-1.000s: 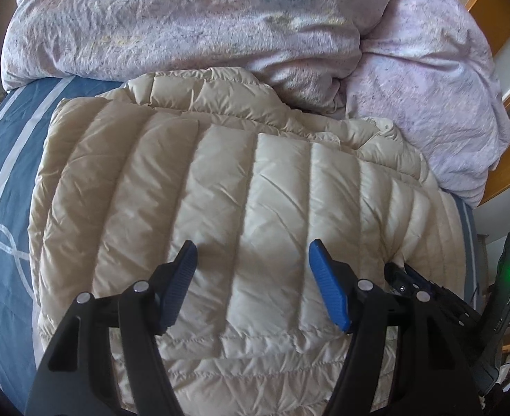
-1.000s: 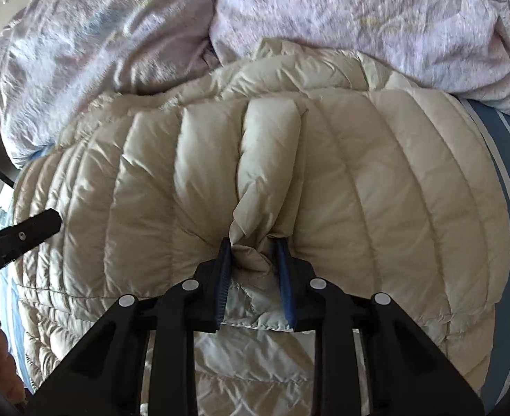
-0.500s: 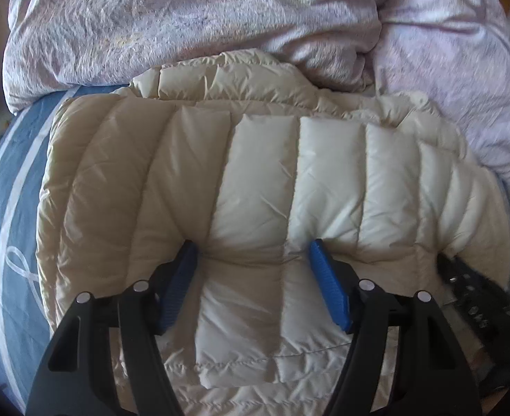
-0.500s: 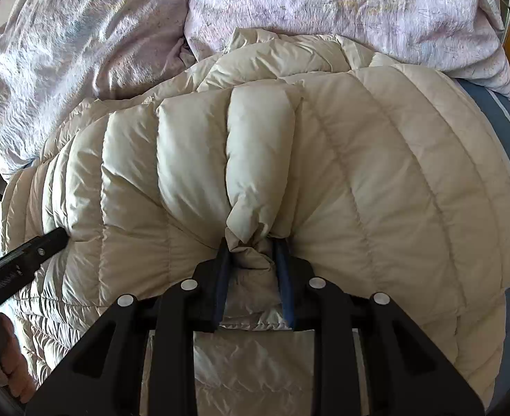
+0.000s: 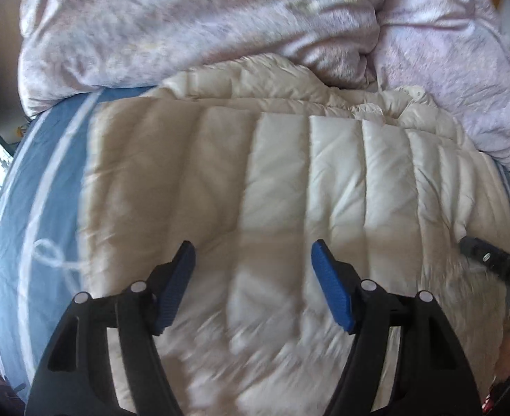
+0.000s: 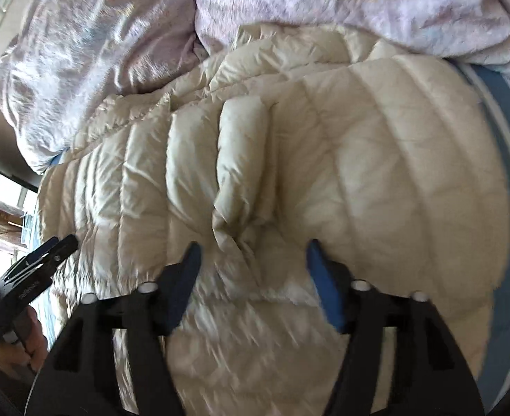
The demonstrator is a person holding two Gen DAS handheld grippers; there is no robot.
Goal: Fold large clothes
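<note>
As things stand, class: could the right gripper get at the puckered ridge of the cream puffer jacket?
Probably yes. The right gripper, whose jaws have just been opening, stands open just short of the puckered ridge on the puffer jacket, with nothing between.

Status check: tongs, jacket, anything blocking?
Right tongs just opened, pinched ridge of the jacket loose between the pads, not gripped. Left tongs open over it, empty. Jacket folded on blue sheet; duvet crowds the far edge.
</note>
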